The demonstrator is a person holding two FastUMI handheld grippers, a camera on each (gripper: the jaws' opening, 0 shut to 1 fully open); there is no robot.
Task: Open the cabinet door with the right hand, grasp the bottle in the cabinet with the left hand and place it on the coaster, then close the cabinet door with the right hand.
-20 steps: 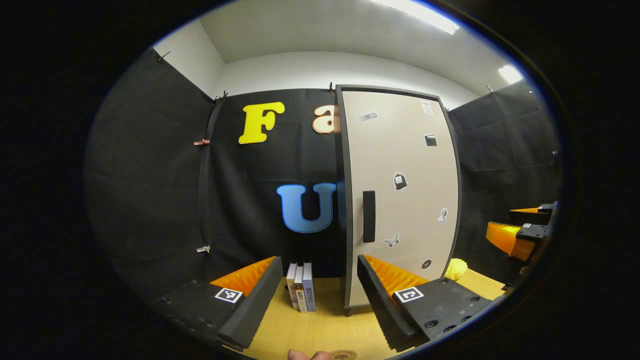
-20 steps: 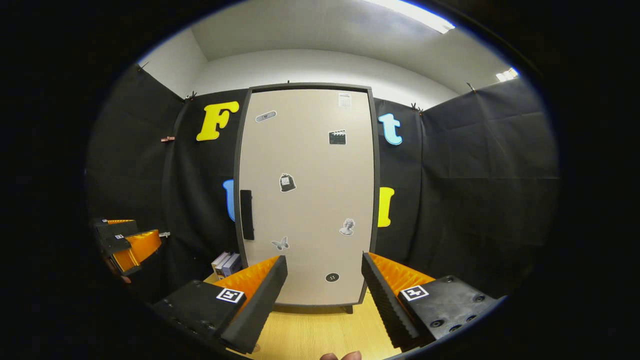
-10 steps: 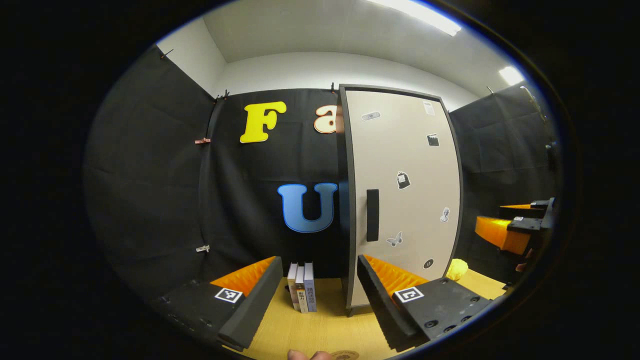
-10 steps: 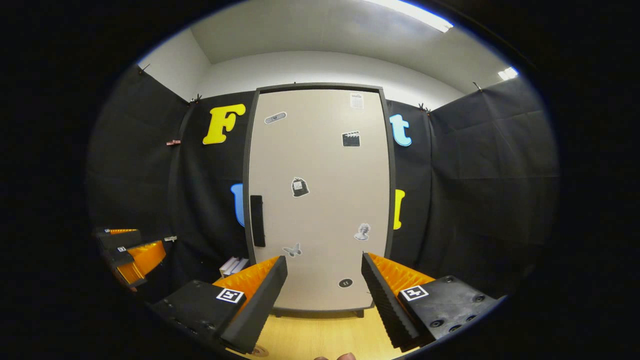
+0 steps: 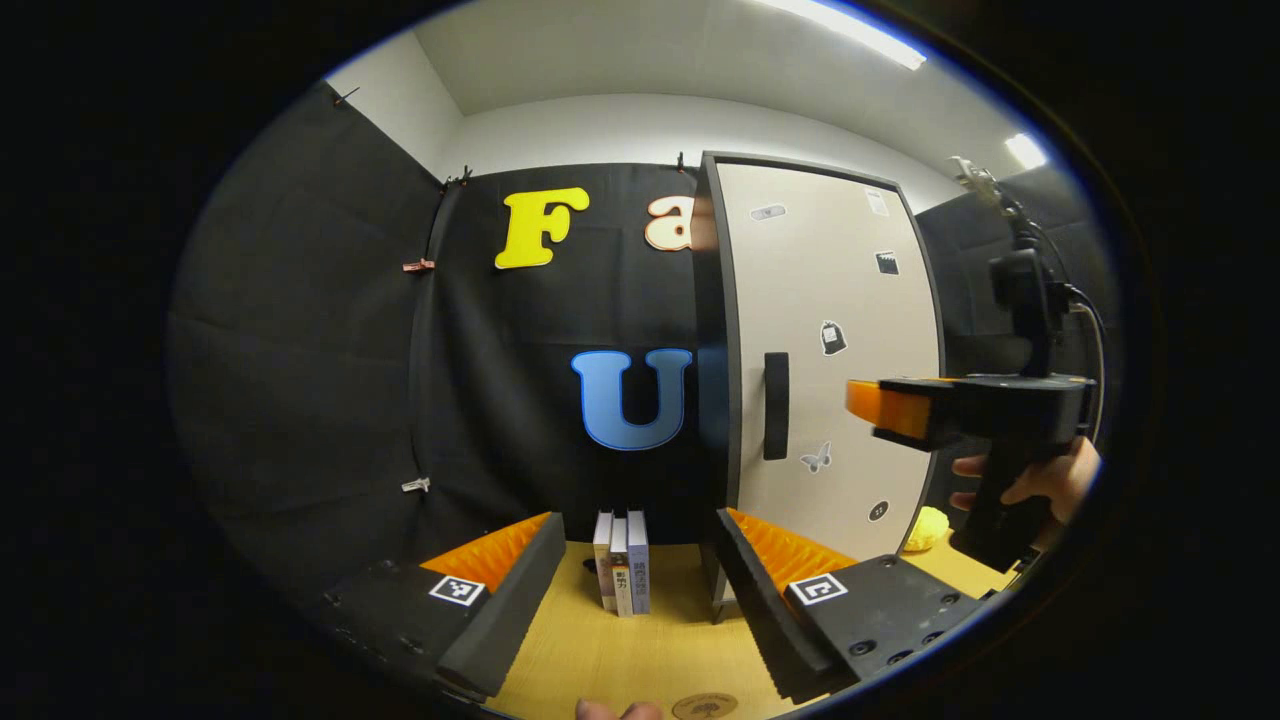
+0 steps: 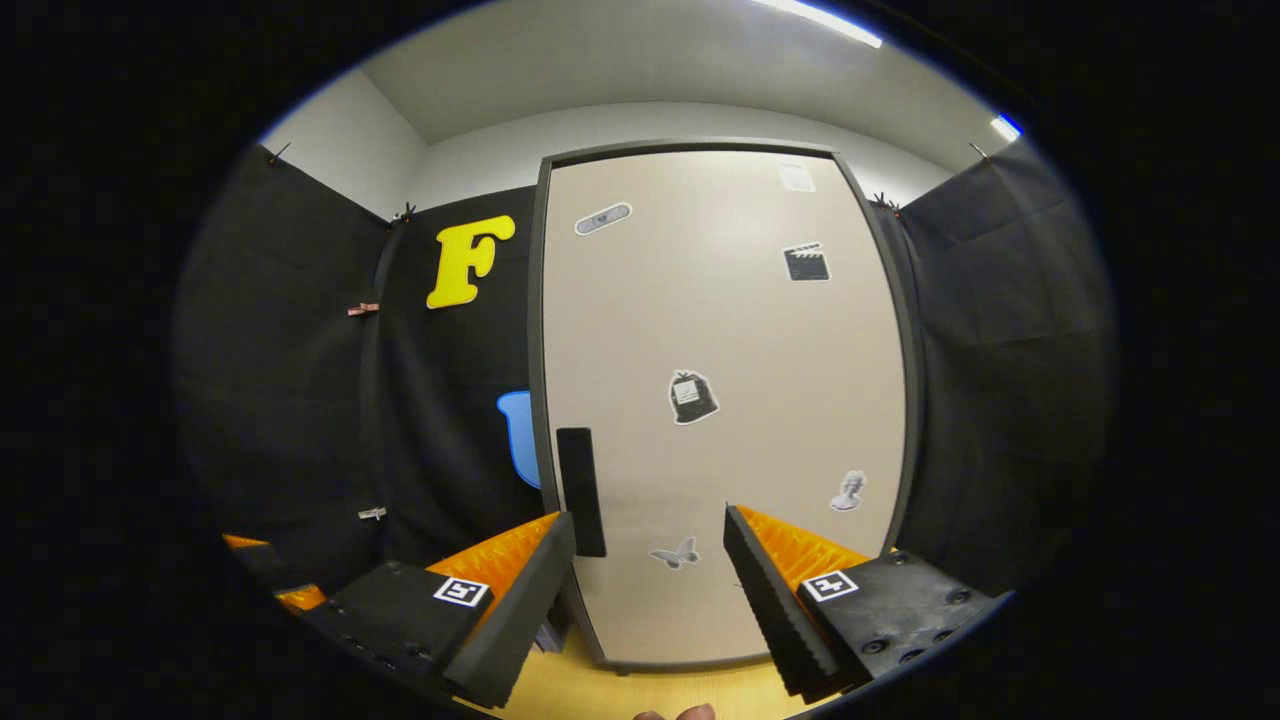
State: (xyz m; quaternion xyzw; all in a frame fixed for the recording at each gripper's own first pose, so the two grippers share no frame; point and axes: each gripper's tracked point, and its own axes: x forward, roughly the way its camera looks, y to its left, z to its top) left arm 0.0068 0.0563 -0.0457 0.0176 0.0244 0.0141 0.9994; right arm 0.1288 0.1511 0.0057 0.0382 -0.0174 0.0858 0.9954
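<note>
Facing the closed cabinet door in the right gripper view, with the right gripper held close in front of it, fingers set wide apart and clamped on nothing. Sat just to the right of the dark vertical handle, whose lower end lay beside the left finger, not between the two. Carried stickers across the pale door face, a butterfly sticker showing in the gap between the fingers.

Seen from the left gripper view, held the left gripper low over the wooden desk, fingers likewise spread and empty. Stood a few upright books on the desk between those fingers, just left of the cabinet's foot. Lay a round coaster at the near desk edge. Hovered the right gripper, gripped by a hand, before the door, right of the handle. Kept the bottle out of sight behind the shut door; exact spot impossible to tell. Rested something yellow at the cabinet's right base.
</note>
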